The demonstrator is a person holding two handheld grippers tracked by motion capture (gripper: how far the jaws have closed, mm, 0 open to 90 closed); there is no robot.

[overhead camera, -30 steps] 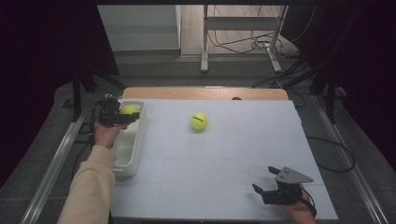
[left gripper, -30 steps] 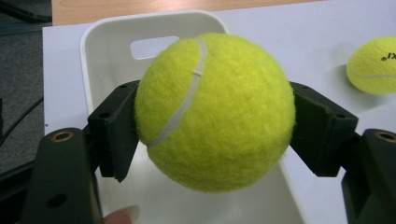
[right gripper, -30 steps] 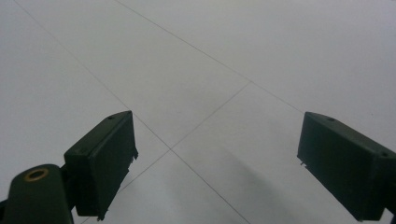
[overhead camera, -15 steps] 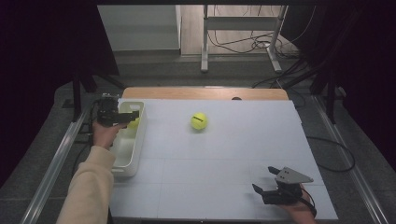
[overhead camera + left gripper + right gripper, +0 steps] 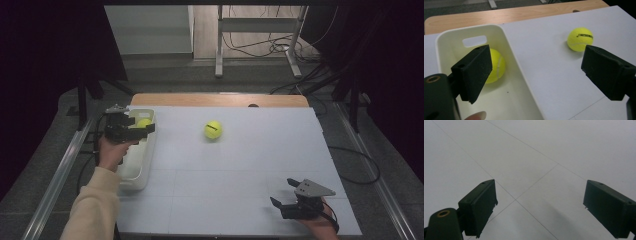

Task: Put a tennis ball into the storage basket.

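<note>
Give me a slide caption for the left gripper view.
Open left gripper above a white bin holding one tennis ball; a second ball waits on the table.

Black print on tennis ball (image 5: 580,39) (illegible)

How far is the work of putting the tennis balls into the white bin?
Done: one tennis ball lies inside the white bin. In hand: nothing; the left gripper is over the bin, its jaws just opened and empty. Left: the second tennis ball sits on the white table. The right gripper rests open near the front edge.
</note>
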